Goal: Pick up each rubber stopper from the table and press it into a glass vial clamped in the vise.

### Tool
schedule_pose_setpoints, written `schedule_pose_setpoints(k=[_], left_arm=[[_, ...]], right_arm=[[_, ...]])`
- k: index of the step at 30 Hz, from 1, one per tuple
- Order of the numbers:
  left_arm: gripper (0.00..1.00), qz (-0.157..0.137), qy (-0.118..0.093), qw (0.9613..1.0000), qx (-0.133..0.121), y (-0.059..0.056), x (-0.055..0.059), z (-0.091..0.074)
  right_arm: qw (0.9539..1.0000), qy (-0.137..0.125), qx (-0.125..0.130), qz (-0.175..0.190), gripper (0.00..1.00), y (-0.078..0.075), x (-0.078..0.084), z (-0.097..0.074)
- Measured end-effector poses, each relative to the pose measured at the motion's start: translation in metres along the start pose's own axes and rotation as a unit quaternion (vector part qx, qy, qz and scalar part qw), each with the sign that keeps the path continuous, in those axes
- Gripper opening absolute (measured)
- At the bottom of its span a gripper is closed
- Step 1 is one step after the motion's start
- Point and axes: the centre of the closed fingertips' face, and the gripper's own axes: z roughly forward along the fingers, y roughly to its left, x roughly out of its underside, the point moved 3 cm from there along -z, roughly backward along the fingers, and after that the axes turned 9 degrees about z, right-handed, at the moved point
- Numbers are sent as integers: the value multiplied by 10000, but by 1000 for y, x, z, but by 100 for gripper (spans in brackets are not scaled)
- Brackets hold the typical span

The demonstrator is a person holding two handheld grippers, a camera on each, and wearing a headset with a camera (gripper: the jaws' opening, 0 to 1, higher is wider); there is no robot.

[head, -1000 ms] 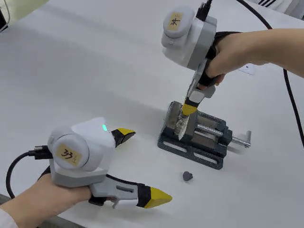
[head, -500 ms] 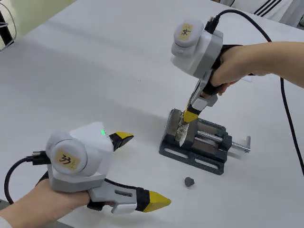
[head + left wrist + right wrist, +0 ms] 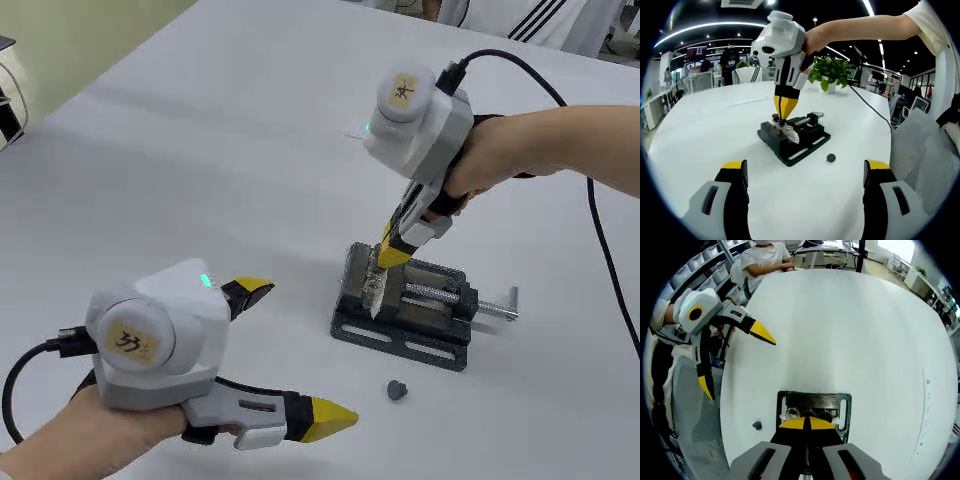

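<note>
The black metal bench vise (image 3: 420, 318) sits on the white tabletop (image 3: 200, 150). A clear glass vial (image 3: 373, 292) stands upright, clamped between the vise's jaws at the end away from its screw handle. The right gripper (image 3: 384, 260), white-bodied with black, yellow-tipped jaws, points steeply down at the vise, its tips at the vial's mouth. Its jaws are pressed together (whether anything is pinched between the tips cannot be told). One small dark grey rubber stopper (image 3: 397, 389) lies loose on the tabletop near the vise, on the side facing the person and apart from the vise's base. The left gripper (image 3: 293, 356), of the same make, is held low over the tabletop, well apart from the vise and to its left in the head view. Its jaws are spread wide with nothing between them. In the left gripper view, the vise and the loose stopper lie ahead, framed by the two open jaws.
</note>
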Motion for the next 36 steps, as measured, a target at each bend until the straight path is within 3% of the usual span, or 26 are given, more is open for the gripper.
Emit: schedule_pose_setpoints(k=[20, 26, 31, 36], left_arm=[[95, 43, 27, 10000, 26, -2, -2, 0], [96, 41, 9, 10000, 55, -3, -3, 1], [96, 61, 9, 10000, 66, -2, -3, 2], [96, 107, -4, 9999, 83, -2, -7, 3]], right_arm=[[9993, -208, 145, -292, 0, 2, 1, -2], [9982, -436, 131, -385, 1, 9, 3, -5], [9960, -608, 191, -622, 14, 19, 5, -9], [9911, -1081, 376, -676, 35, 24, 6, -12]])
